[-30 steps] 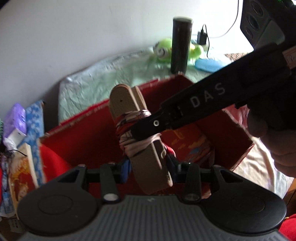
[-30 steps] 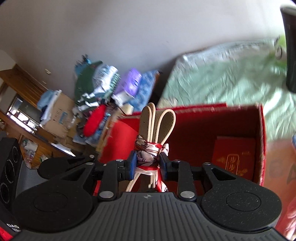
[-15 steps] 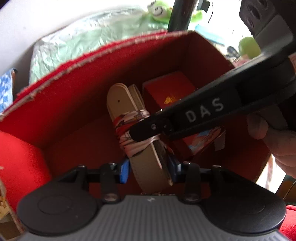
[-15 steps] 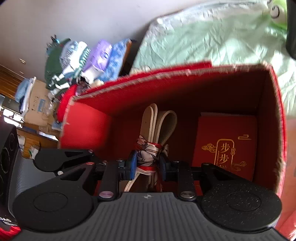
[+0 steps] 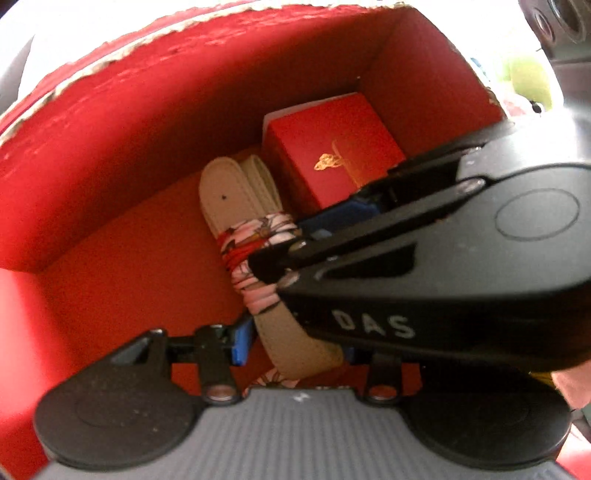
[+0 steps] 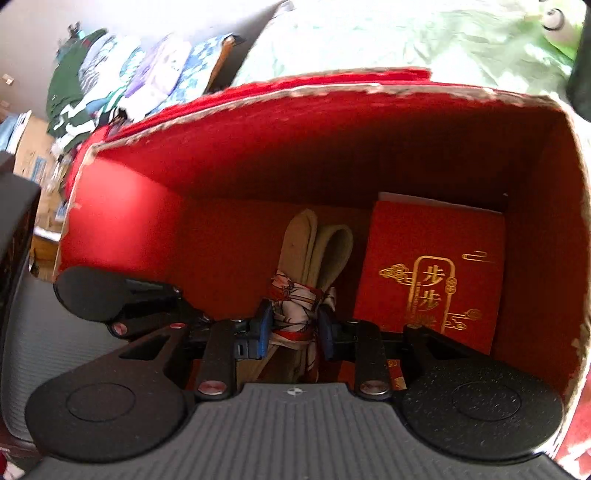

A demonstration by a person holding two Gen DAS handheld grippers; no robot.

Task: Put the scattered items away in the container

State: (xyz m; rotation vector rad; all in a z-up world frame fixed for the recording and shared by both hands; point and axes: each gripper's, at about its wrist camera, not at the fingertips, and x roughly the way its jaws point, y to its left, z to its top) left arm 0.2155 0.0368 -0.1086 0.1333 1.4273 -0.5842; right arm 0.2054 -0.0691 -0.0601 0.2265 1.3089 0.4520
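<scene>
Both grippers reach down into a red cardboard box (image 6: 332, 122). Left gripper (image 5: 295, 343) is clenched low on a folded tan belt (image 5: 236, 192) bound with a patterned scarf (image 5: 258, 236); the right gripper (image 6: 291, 328) has its blue pads against the scarf wrap higher up, its jaws just having eased apart slightly, so whether it still bears on the bundle I cannot tell. To their left, outside the box, sit a heap of folded clothes (image 6: 110, 85) and a brown carton (image 6: 29, 155) on the floor. Beneath and ahead of them, the belt bundle lies inside the box, at or near its red floor. Just right of them, a smaller red gift box (image 6: 432, 266) with gold lettering rests in the far right corner. Beyond the box's ragged rim spreads a pale green crumpled sheet (image 6: 369, 33).
</scene>
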